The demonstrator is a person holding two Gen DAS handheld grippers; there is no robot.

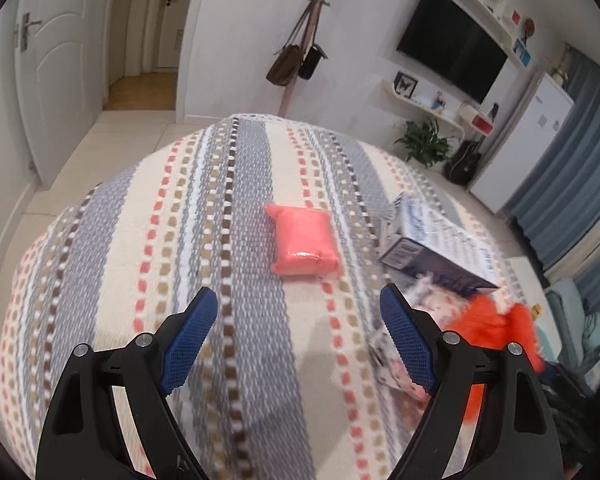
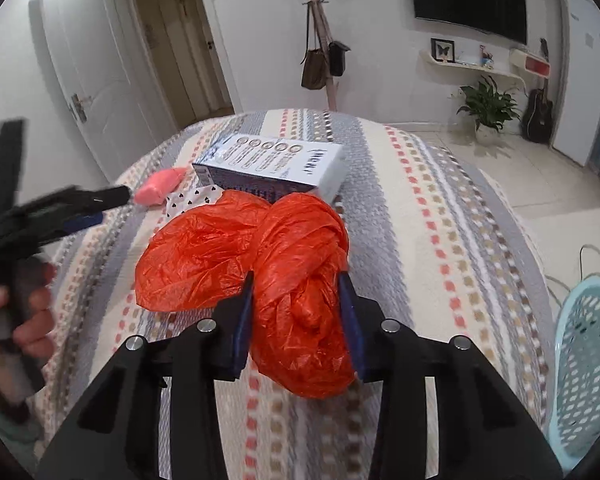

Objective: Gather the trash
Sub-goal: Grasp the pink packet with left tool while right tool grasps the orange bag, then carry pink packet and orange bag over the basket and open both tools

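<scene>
My right gripper [image 2: 298, 284] is shut on a crumpled orange plastic bag [image 2: 260, 264] and holds it over the striped bed cover [image 2: 440, 216]. The bag also shows in the left wrist view [image 1: 496, 328]. My left gripper [image 1: 298, 306] is open and empty, hovering short of a pink packet [image 1: 304, 240]. That packet also shows in the right wrist view [image 2: 160, 186], past the left gripper [image 2: 92, 208]. A blue and white box [image 2: 276, 168] lies behind the bag and also shows in the left wrist view [image 1: 432, 240]. A white patterned wrapper [image 1: 392, 356] lies under my left gripper's right finger.
A light blue mesh basket [image 2: 588, 368] stands on the floor off the bed's right side. A coat stand with bags [image 1: 300, 60] is beyond the bed's far end. A plant [image 2: 488, 104] and guitar [image 2: 538, 108] stand by the far wall.
</scene>
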